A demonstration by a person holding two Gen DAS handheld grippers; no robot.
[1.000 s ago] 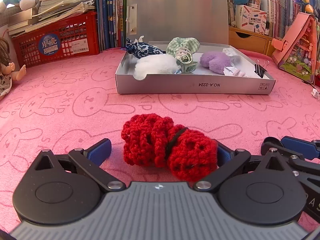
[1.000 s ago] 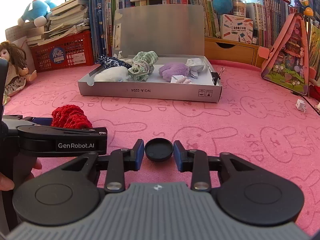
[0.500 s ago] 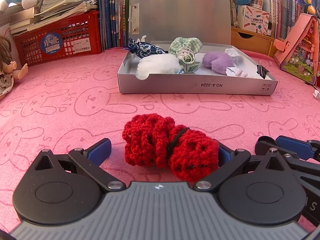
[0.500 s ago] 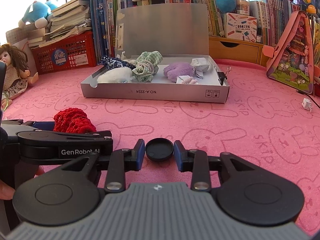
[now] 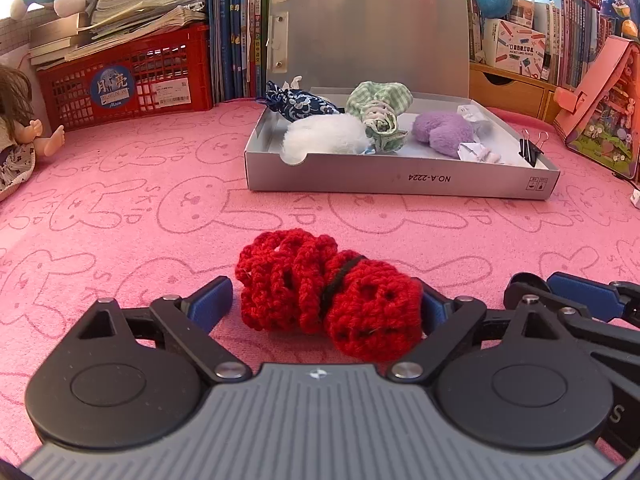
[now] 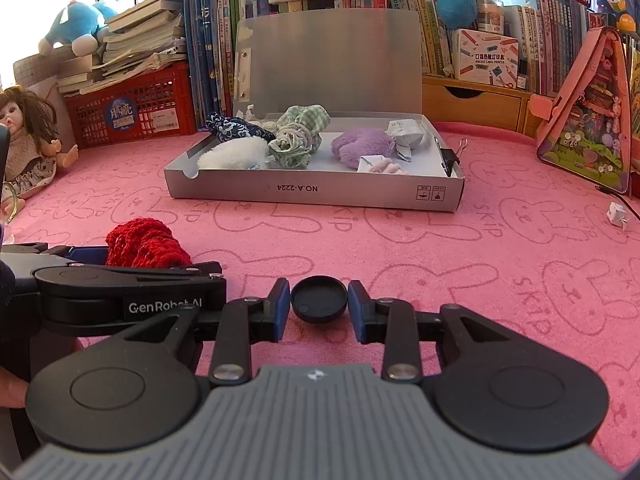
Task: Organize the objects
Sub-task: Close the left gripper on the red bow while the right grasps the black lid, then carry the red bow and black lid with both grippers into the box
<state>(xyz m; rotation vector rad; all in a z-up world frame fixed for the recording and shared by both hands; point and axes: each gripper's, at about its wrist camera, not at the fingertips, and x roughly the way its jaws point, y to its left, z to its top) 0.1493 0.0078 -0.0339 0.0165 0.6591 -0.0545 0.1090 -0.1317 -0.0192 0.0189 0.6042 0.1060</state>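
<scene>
A red crochet pouch (image 5: 328, 300) with a black cord around it lies on the pink mat between the fingers of my left gripper (image 5: 324, 300). Its jaws are closing: the right pad is at the yarn and a small gap remains at the left pad (image 5: 212, 302). In the right wrist view the pouch (image 6: 146, 244) shows beyond the left gripper's body. My right gripper (image 6: 319, 306) is shut on a small black round cap (image 6: 319, 299) low over the mat. Further back stands the open grey box (image 5: 400, 184), also seen as box (image 6: 312, 194), holding several soft pouches.
A black binder clip (image 6: 450, 156) is on the box's right wall. A red crate (image 5: 128, 80) with books and a doll (image 6: 28, 148) are at the left. A pink house-shaped case (image 6: 584, 120) stands right, with a small white scrap (image 6: 618, 214) near it. Bookshelves close the back.
My left gripper's jaws have narrowed around the red crochet pouch, the left finger coming inward. The right gripper keeps its hold on the black cap and has not moved.
</scene>
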